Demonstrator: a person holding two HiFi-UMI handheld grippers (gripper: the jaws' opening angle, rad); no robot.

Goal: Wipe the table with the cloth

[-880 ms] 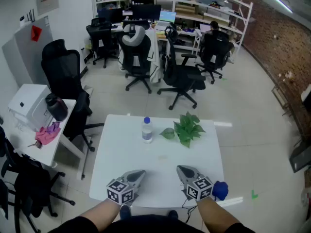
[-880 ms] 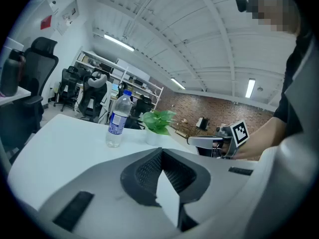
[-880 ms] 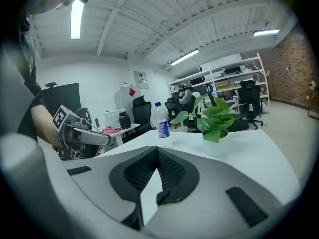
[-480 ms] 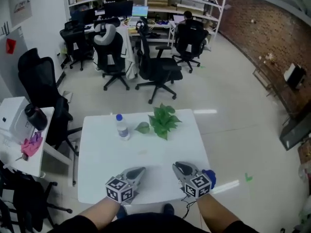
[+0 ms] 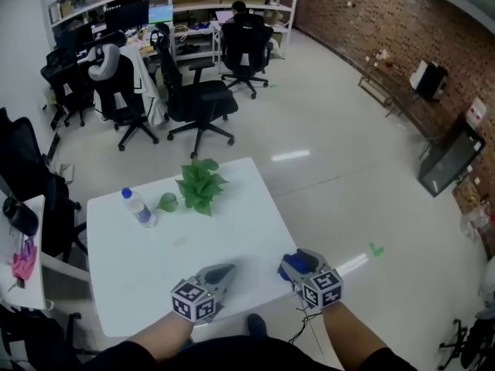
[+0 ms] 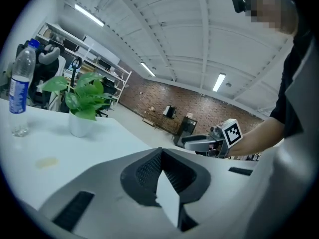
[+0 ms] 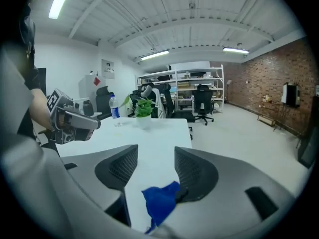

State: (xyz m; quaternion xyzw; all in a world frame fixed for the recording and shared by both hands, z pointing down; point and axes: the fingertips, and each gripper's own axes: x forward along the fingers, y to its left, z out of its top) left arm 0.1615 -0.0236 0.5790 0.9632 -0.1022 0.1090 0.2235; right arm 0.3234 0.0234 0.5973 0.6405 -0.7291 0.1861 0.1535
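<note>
The head view sits above the person and faces forward and steeply down, far enough off to take in the whole white table (image 5: 139, 269) and much floor beyond; the left gripper (image 5: 222, 270) lies at 6 o'clock there and the right gripper (image 5: 298, 263) at 5 o'clock; the left gripper view rides low, close over the tabletop, and faces along its own jaws, with the potted plant (image 6: 82, 96) at 9 o'clock and the right gripper at 4 o'clock; the right gripper view is likewise low, facing across the table toward distant shelves (image 7: 197, 86), the left gripper at 9 o'clock; all three views share the table, the plant and the water bottle (image 5: 139, 207).
</note>
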